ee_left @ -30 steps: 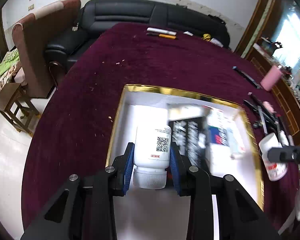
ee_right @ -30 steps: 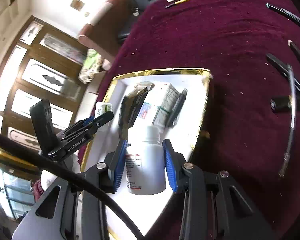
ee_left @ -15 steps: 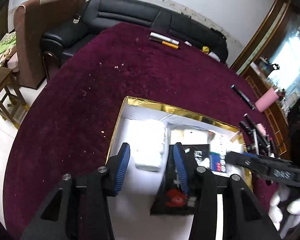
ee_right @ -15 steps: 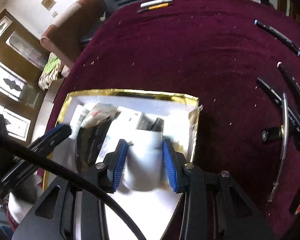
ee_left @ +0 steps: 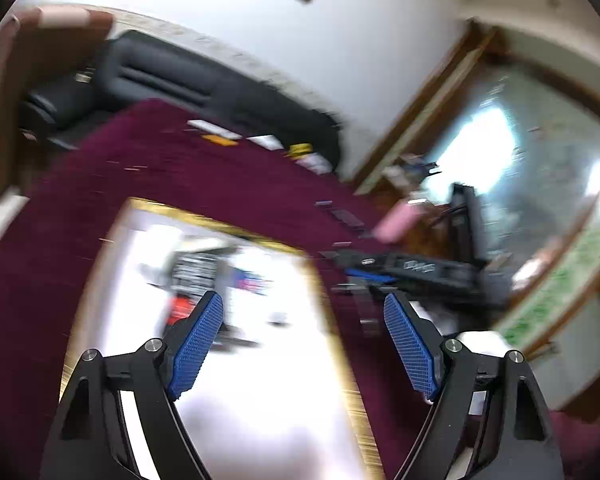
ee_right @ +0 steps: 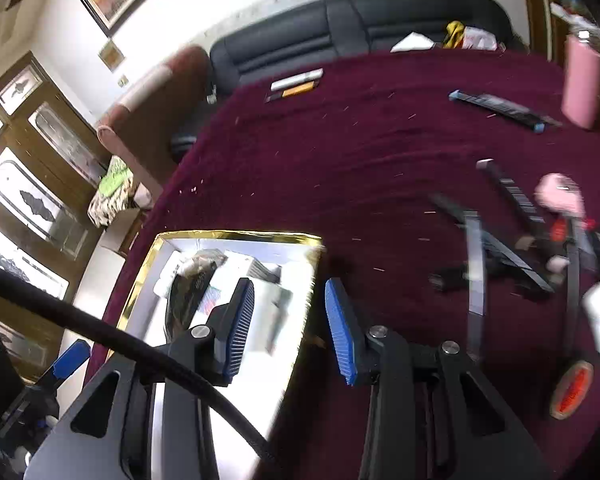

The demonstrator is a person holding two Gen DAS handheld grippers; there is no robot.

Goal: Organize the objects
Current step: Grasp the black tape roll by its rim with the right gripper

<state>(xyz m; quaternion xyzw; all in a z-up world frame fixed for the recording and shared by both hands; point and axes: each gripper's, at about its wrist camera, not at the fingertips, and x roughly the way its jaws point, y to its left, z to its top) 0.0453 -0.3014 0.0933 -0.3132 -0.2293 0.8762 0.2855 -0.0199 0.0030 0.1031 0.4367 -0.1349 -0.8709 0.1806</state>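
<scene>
A gold-rimmed white box [ee_left: 220,222] lies on the maroon cloth and holds a black packet [ee_right: 188,292], small cartons and white items, all blurred. My left gripper [ee_left: 302,300] hangs above the box's right half. Its jaws are opening wide and nothing is between them. My right gripper [ee_right: 290,284] hovers over the box's right rim [ee_right: 240,235], jaws apart, with only the rim and cloth showing in the gap. The right gripper [ee_left: 400,272] also shows in the left wrist view, beyond the box. A blue pad of the left gripper [ee_right: 68,356] shows low on the left in the right wrist view.
Loose pens, black strips, pink items and a tape roll [ee_right: 572,388] lie on the cloth to the right of the box. A pink bottle [ee_right: 584,80] stands at the far right. Two markers [ee_right: 296,84] lie near the far edge, before a black sofa [ee_right: 340,40].
Each gripper held a white bottle over the box; now both are empty. The left jaws have spread wide. Both grippers have risen and tilted up, and the right one has shifted toward the box's right rim.
</scene>
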